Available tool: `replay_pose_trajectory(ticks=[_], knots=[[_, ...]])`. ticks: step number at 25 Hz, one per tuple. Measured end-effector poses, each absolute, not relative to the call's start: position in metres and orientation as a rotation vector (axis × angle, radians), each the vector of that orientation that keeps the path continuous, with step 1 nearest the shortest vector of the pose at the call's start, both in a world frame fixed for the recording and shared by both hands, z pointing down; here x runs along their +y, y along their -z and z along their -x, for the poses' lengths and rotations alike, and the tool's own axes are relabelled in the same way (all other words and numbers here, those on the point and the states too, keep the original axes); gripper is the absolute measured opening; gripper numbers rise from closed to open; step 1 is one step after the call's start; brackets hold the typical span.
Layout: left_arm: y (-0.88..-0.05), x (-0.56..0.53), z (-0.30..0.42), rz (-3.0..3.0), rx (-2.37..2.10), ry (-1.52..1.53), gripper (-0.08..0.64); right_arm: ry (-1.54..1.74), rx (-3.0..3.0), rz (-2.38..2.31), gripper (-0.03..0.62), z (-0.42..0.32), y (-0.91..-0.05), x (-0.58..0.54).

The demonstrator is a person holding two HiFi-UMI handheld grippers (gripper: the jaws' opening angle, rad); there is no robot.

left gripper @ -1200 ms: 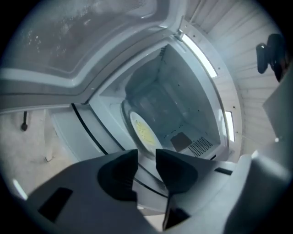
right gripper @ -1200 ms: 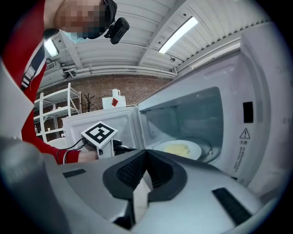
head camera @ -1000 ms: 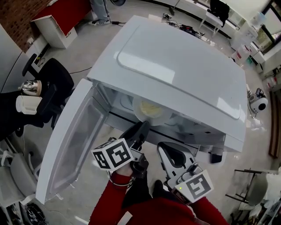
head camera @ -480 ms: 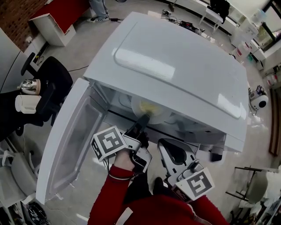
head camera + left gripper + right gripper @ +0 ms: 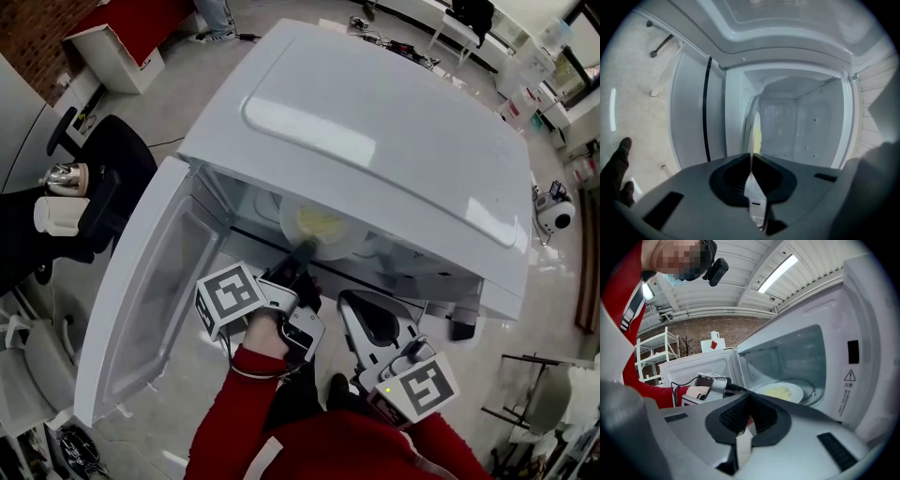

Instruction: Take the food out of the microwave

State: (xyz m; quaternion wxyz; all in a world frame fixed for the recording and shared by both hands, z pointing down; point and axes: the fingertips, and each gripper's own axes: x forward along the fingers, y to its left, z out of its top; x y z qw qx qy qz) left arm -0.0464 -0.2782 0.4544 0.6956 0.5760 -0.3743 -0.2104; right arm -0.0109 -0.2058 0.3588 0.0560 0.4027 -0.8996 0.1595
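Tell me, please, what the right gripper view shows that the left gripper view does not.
Only the right gripper view shows the left gripper from outside, at the rim of the plate, and the warning label on the microwave. Only the left gripper view shows that gripper's jaws closing on the rim, edge-on. Both show the plate, its yellow food and the open cavity.

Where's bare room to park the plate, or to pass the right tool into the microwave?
Bare: the microwave top, wide and flat. Inside, a gap between the plate and the right wall would likely admit the right tool. Crowded: the door side, where the left tool is closing on the plate's rim.
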Motion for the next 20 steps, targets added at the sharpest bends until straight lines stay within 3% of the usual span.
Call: replay_pose_trajectory(ticks=[20], knots=[[-0.44,-0.228,0.047,-1.336,-0.791,0.601,0.02,-0.481,-2.752,-1.16,0.011,0.006,-0.362,-0.181]])
